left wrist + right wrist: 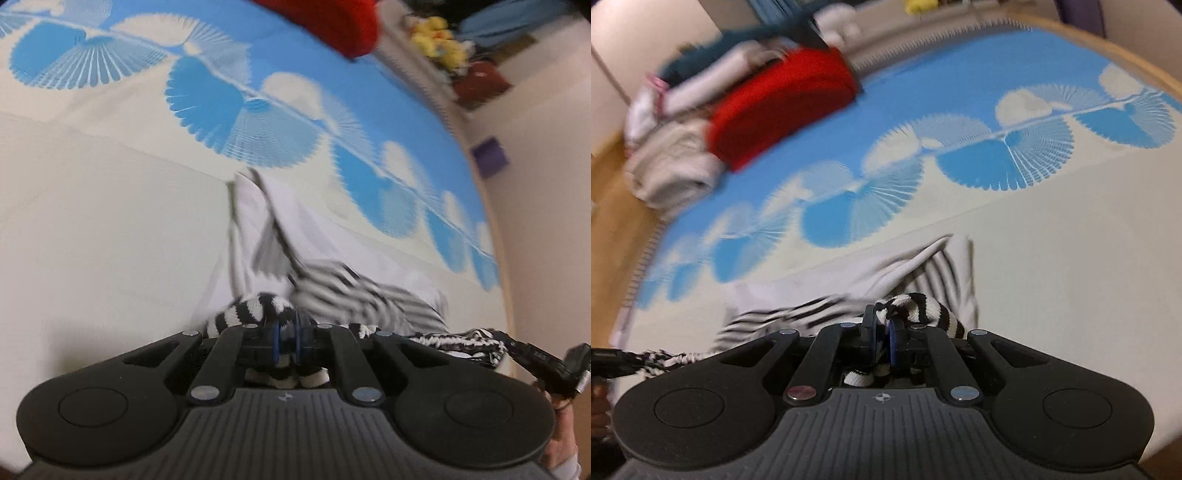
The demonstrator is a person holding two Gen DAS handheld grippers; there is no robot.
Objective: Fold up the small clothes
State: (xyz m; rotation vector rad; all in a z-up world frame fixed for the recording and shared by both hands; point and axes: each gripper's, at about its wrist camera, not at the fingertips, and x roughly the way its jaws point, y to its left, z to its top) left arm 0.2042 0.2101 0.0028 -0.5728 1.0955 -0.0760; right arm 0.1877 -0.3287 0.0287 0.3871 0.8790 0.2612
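Closest to each camera, both grippers are clamped down on the same little black-and-white striped garment (pixel 343 291): the left gripper (pixel 287 334) has its jaws nearly together with a bunched striped hem squeezed between the blue pads, and the right gripper (pixel 882 330) is doing the same thing on another bit of that striped edge. Looks like the person's got one corner in each tool so the piece hangs spread between them, which is pretty much how you'd carry an edge over to make a fold. In the left view you can spot the other tool off at the right edge with a twisted stretch of stripes leading to it, so the cloth is pulled fairly taut there. Past the jaws, the rest of the garment trails down onto the bed cover (pixel 92 221), white lining side up with stripes peeking out; the blur makes the exact shape hard to call. Further back is the cover's blue fan print, and at the far end sits a heap of other clothes with a red piece (pixel 779 103) on top, probably still waiting their turn.
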